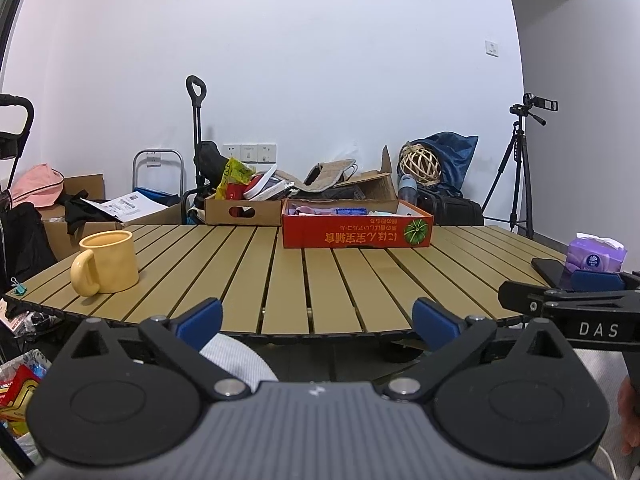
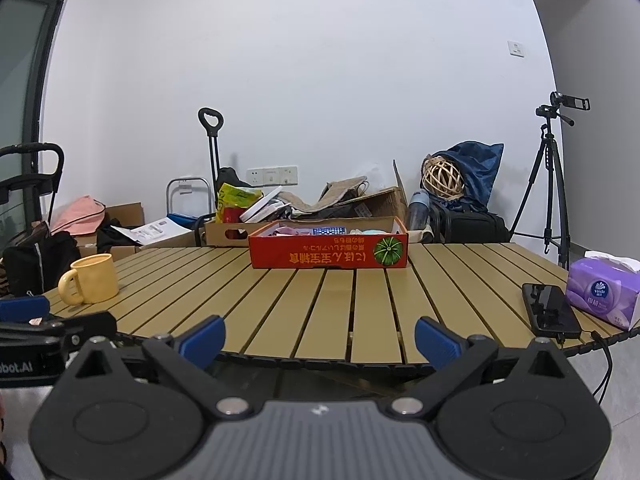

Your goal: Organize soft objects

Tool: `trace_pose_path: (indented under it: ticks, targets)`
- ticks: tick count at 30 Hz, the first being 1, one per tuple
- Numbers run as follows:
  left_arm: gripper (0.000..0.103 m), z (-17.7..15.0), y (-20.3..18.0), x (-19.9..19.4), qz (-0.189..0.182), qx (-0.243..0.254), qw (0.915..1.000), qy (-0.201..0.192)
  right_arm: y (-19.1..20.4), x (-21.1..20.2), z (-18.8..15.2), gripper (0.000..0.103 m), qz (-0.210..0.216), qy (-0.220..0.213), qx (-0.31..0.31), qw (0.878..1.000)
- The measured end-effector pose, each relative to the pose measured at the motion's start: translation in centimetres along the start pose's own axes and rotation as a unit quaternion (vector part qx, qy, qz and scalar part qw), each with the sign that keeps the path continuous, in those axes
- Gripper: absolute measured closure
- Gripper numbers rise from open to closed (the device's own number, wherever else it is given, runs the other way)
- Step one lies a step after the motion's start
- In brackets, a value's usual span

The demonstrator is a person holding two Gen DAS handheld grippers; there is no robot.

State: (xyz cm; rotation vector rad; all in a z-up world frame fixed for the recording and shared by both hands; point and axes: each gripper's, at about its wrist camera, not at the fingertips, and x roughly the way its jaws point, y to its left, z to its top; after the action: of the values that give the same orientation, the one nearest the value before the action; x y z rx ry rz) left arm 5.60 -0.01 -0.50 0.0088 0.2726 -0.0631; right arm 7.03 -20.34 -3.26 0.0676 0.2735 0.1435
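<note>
- Left gripper (image 1: 316,320): jaws wide, empty, at near worktop (image 1: 280,272) edge, aimed slightly down.
- Right gripper (image 2: 318,336): same pose, wide, empty, facing red box (image 2: 328,254).

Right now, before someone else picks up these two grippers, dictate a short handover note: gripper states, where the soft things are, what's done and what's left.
Left gripper: open, nothing between its blue pads, held at the near edge of the slatted tan table.
Right gripper: open and empty too, beside the left one.
Soft items: pink and pale cloth pieces lie inside the red cardboard box with the melon print at the table's far side; exactly what they are cannot be told.
No loose soft items show on the table.
Also on the table: yellow ceramic mug, black phone, purple tissue pack.
Left to do: check the box's contents; the tissue pack may need placing.
</note>
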Motion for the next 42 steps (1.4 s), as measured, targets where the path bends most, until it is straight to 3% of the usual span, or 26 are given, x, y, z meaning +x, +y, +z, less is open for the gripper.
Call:
trace_pose_path:
  ticks: [42]
  targets:
    - [0.000, 0.28, -0.33, -0.22, 0.009, 0.007, 0.9999, -0.007, 0.07, 0.17, -0.02, 0.001, 0.004, 0.001, 0.004, 1.000]
